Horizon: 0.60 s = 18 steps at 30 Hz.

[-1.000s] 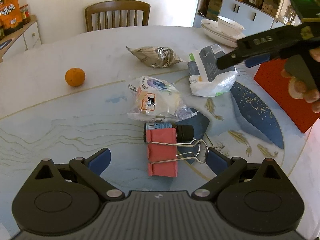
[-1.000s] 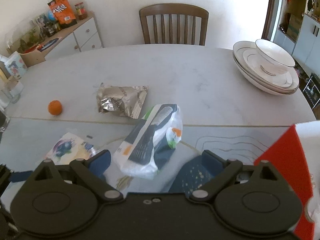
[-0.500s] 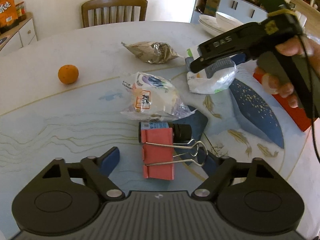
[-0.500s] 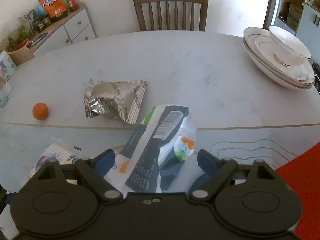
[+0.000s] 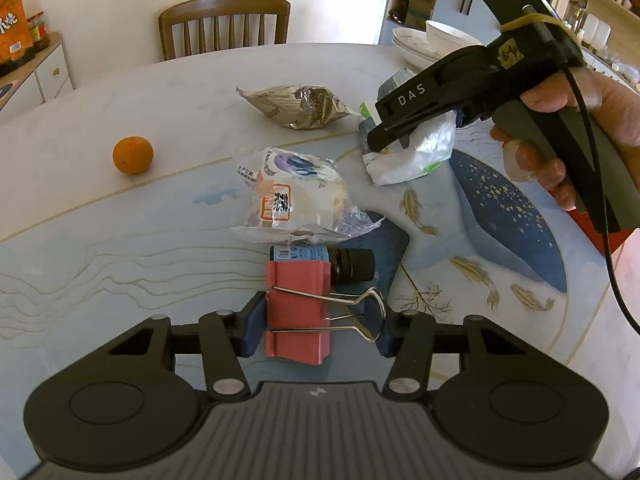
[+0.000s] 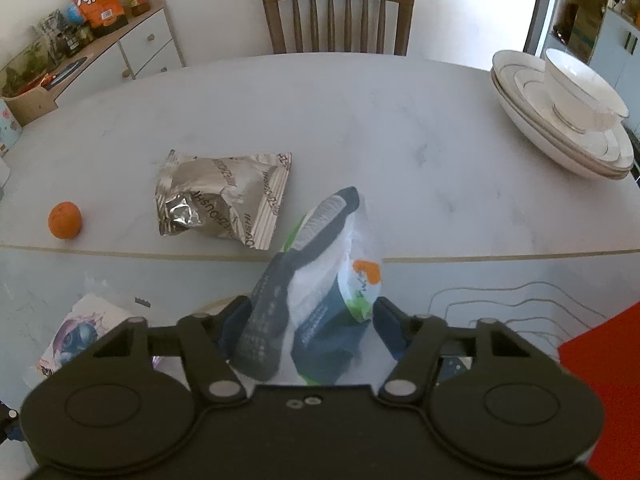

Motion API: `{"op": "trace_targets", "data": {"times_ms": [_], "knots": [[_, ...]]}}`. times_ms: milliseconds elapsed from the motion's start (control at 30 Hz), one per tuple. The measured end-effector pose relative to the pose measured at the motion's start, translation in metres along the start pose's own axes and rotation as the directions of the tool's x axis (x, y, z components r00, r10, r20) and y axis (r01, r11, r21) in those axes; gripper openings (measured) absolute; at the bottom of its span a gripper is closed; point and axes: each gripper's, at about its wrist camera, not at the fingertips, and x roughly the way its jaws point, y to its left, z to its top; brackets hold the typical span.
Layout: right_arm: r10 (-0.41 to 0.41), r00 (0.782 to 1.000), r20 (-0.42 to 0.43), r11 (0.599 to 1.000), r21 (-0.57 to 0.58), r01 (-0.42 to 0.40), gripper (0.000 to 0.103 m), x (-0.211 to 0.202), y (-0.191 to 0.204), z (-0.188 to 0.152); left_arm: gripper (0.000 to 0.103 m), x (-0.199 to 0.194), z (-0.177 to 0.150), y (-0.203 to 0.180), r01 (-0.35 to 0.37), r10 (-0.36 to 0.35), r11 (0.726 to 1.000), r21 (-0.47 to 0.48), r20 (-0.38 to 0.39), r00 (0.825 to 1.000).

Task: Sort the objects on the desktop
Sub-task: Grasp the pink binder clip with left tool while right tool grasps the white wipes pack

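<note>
My left gripper [image 5: 316, 330] is shut on a red binder clip [image 5: 298, 312], its pads against the clip's body and wire handles. A small dark bottle [image 5: 320, 260] lies just beyond it. My right gripper [image 6: 306, 322] is shut on a white and dark blue bag [image 6: 320, 280], whose top stands up between the pads; it also shows in the left wrist view [image 5: 412, 148]. A clear snack packet [image 5: 292, 200], a silver foil bag [image 6: 224, 196] and an orange [image 6: 65, 220] lie on the table.
Stacked white plates with a bowl [image 6: 568, 108] sit at the table's far right. A red flat object [image 6: 600, 380] lies at the near right edge. A wooden chair [image 6: 336, 12] stands behind the table, a sideboard [image 6: 80, 52] to the left.
Both grippers have closed: the left on the red binder clip, the right on the white and blue bag, after moving forward and down over it.
</note>
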Motion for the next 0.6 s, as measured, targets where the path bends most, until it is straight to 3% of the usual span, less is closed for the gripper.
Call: {"op": "trace_targets", "data": {"times_ms": [133,200,600], "knots": [[-0.008,1.0,0.006,1.0,0.005,0.008,0.052,-0.005,-0.001,-0.002,0.051,0.0,0.0,0.0,-0.003,0.003,1.0,0.0,0.0,1.0],[-0.004,1.0,0.01,1.0,0.004,0.004,0.041,-0.008,-0.001,-0.003,0.051,0.0,0.0,0.0,-0.003,0.003,1.0,-0.002,-0.002,1.0],[0.044,0.999,0.007,0.999,0.024,-0.044,0.033,-0.036,-0.012,-0.025,0.042,-0.011,-0.003,0.002,-0.016,0.016,0.999,-0.031,0.009,1.0]]}}
